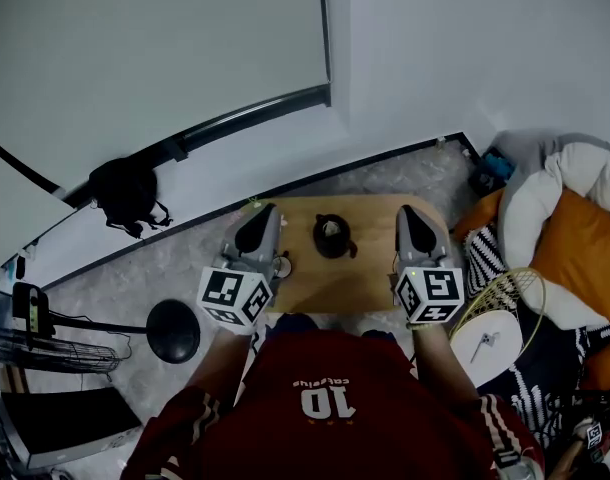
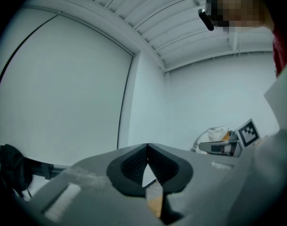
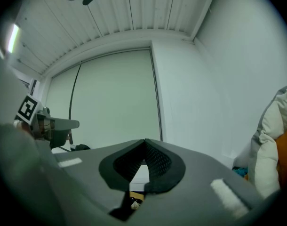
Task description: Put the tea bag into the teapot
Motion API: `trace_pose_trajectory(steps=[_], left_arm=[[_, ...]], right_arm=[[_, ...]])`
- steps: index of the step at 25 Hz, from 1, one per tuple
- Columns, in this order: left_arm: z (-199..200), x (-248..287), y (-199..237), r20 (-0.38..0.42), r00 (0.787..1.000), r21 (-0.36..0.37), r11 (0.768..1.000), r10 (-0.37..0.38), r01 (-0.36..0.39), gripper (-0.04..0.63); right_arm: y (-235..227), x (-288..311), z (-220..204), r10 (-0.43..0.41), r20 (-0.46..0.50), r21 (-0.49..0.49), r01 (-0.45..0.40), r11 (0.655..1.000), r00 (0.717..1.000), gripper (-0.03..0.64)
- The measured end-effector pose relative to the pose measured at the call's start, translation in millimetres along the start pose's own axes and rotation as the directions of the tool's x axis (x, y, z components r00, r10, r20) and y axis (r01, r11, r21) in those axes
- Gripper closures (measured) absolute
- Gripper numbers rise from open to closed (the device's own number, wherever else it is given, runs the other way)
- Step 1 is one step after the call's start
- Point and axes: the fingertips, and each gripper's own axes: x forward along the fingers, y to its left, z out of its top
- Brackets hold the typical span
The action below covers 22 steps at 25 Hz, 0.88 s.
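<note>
The person stood over a low wooden surface (image 1: 370, 280), holding one hand-held gripper in each hand, both level and pointing away from the body. The left hand-held gripper (image 1: 259, 212) reached over the surface's left edge and the right hand-held gripper (image 1: 411, 212) over its right part, well apart from each other. In its own view, each one's jaws were together, the dark ribbed pads meeting at the tips with nothing between them.

The dark teapot (image 1: 333, 236) stood on the surface between the two, near the far edge and touching neither. A small pale thing (image 1: 282, 264) lay on the surface just beside the left hand-held gripper's body. It was too small to tell whether it was the tea bag.

On the floor to the left lay a black bag (image 1: 128, 193) by the wall. An orange cushion (image 1: 585, 248) lay to the right.
</note>
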Motion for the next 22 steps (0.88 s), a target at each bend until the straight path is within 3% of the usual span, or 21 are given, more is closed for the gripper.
trace_pose_trajectory(steps=[22], left_arm=[[-0.2,-10.5,-0.9,0.007,1.0,-0.008,1.0,0.017,-0.017,0.594]], right_arm=[[9.5,-0.6,-2.4,0.029,-0.013,-0.023,-0.029,0.999,1.0,0.621]])
